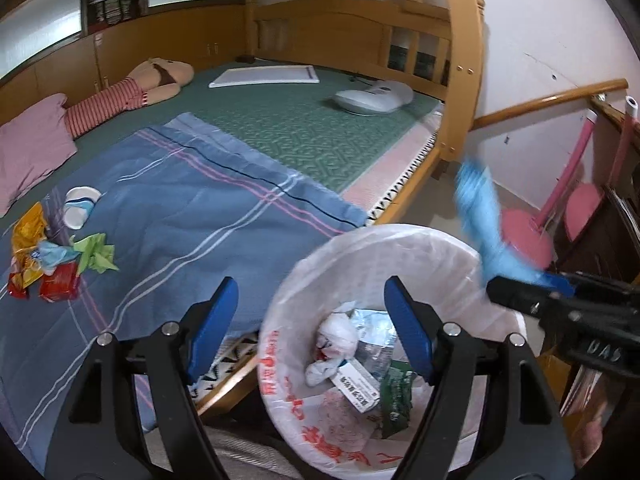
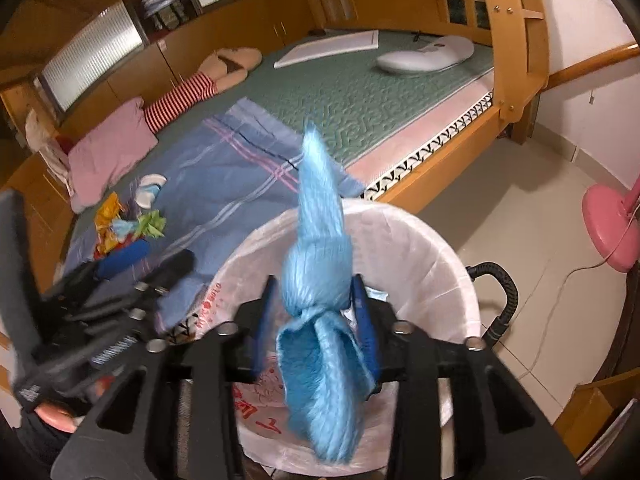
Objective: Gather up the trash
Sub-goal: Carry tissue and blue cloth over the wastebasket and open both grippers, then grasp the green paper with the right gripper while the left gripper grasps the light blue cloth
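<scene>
Left wrist view: the left gripper point(image 1: 312, 328) hung over the near rim of a bin point(image 1: 400, 248) lined with a white plastic bag, its blue-padded fingers point(image 1: 212, 320) spread wide with nothing between them. Inside the bin lay crumpled white tissue point(image 1: 336, 336), a small printed box point(image 1: 358, 386) and a green wrapper point(image 1: 396, 396). On the blue striped blanket point(image 1: 192, 216) covering the bed, more trash was heaped at far left: a yellow wrapper point(image 1: 26, 232), a red packet point(image 1: 60, 286), green crumpled paper point(image 1: 96, 256) and a white paper cup point(image 1: 80, 206). At right, the right gripper point(image 1: 520, 292) carried a blue fibrous strip point(image 1: 480, 216) above the bin's far edge.

Right wrist view: the right gripper point(image 2: 316, 320) was poised over the bin point(image 2: 432, 248). The knotted blue fibrous strip point(image 2: 320, 240) stood between its fingers point(image 2: 362, 312), which were partly spread; whether the pads still pressed on it could not be told. The left gripper point(image 2: 132, 268) appeared blurred at lower left, beside the trash pile point(image 2: 128, 228) on the blanket point(image 2: 224, 184).
</scene>
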